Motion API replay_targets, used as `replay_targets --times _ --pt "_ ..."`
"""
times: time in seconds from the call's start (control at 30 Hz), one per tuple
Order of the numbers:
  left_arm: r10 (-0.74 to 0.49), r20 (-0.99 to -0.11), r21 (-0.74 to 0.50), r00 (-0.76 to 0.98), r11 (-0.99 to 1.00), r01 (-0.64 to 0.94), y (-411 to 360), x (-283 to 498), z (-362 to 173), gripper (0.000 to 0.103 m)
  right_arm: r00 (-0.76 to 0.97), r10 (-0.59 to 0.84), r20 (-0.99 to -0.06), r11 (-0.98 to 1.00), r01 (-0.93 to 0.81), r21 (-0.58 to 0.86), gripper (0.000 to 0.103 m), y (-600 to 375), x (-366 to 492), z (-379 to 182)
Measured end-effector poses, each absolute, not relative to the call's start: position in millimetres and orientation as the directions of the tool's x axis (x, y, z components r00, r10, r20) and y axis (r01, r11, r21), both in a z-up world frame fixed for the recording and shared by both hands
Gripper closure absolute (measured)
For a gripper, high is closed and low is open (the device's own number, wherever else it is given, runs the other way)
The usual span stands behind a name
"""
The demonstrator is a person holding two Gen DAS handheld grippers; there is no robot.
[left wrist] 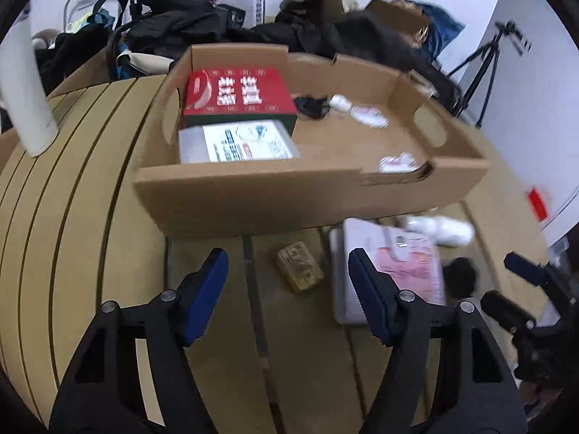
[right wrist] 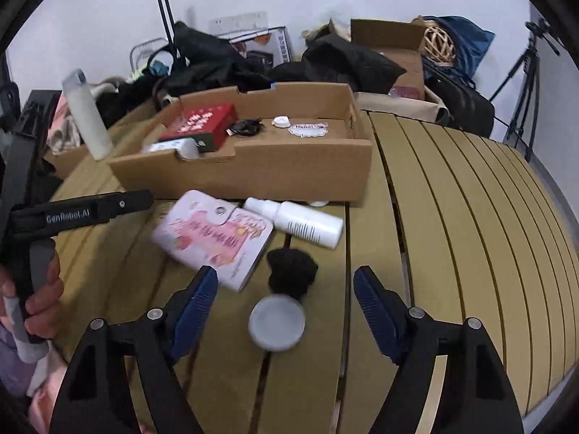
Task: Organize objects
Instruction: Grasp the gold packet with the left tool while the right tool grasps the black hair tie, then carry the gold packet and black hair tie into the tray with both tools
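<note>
A cardboard tray (left wrist: 253, 199) (right wrist: 296, 170) on the slatted table holds a red box (left wrist: 237, 90) (right wrist: 202, 123), a clear flat pack (left wrist: 239, 141), a black cable bundle (left wrist: 309, 105) and small white items. In front of it lie a pink-printed pouch (right wrist: 213, 235) (left wrist: 409, 264), a white spray bottle (right wrist: 300, 220), a black fuzzy ball (right wrist: 291, 267), a round grey lid (right wrist: 277, 322) and a small tan block (left wrist: 300, 266). My left gripper (left wrist: 287, 289) is open above the tan block. My right gripper (right wrist: 286, 303) is open around the lid and ball.
A tall white bottle (right wrist: 88, 115) (left wrist: 25, 90) stands left of the tray. Black bags, clothes and boxes (right wrist: 325, 58) pile behind it. A tripod (right wrist: 524, 83) stands at the far right. The table (right wrist: 470, 235) extends to the right.
</note>
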State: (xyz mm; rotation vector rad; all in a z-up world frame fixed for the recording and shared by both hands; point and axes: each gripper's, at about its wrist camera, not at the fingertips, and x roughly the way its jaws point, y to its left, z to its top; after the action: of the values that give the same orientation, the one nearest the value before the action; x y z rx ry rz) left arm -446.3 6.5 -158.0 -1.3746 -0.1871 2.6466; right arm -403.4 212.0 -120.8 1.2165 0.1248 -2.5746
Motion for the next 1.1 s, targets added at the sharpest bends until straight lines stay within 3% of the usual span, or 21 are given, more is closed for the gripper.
replay_targets --times 0.1,0.23,0.3,0.37,0.43,0.63,0.83,1.1 --pt "0.198 -0.8 -0.195 -0.566 -0.979 -0.067 3.4 -455.0 -168.8 0.046 -0.558 -0.224 -0.799 -0.953 0.298 0.059 0.037 209.2 -419.5 -137.0" --pt "0.187 -0.801 -0.168 -0.569 -0.982 -0.087 9.7 -455.5 -170.5 0.067 -0.534 -0.209 -0.819 -0.954 0.297 0.05 0.052 205.3 -424.1 -152.9" --pt "0.161 -0.802 -0.13 -0.575 -0.987 -0.095 14.4 -452.3 -167.8 0.068 -0.529 -0.203 -0.824 -0.958 0.28 0.057 0.064 207.3 -424.1 -157.1" --pt "0.141 -0.812 -0.087 -0.567 -0.989 -0.121 23.8 -450.2 -169.5 0.083 -0.531 -0.218 -0.819 -0.959 0.273 0.079 0.064 211.1 -423.2 -159.0" --pt "0.106 -0.804 -0.038 -0.585 -0.991 -0.128 29.4 -448.3 -170.0 0.084 -0.53 -0.22 -0.819 -0.959 0.273 0.081 0.066 211.7 -423.7 -158.3" --pt "0.126 -0.804 -0.102 -0.582 -0.992 -0.075 6.2 -428.5 -144.5 0.085 -0.597 -0.211 -0.774 -0.964 0.259 0.063 0.066 220.6 -403.1 -118.8" --pt "0.148 -0.723 -0.146 -0.674 -0.987 -0.06 -24.9 -326.4 -61.8 0.085 -0.667 -0.243 -0.704 -0.961 0.264 0.082 0.066 240.9 -325.0 -57.8" --pt "0.134 -0.677 -0.183 -0.723 -0.983 -0.01 -50.6 -217.2 -21.0 0.085 -0.678 -0.279 -0.68 -0.949 0.302 0.089 0.066 229.5 -213.2 -45.5"
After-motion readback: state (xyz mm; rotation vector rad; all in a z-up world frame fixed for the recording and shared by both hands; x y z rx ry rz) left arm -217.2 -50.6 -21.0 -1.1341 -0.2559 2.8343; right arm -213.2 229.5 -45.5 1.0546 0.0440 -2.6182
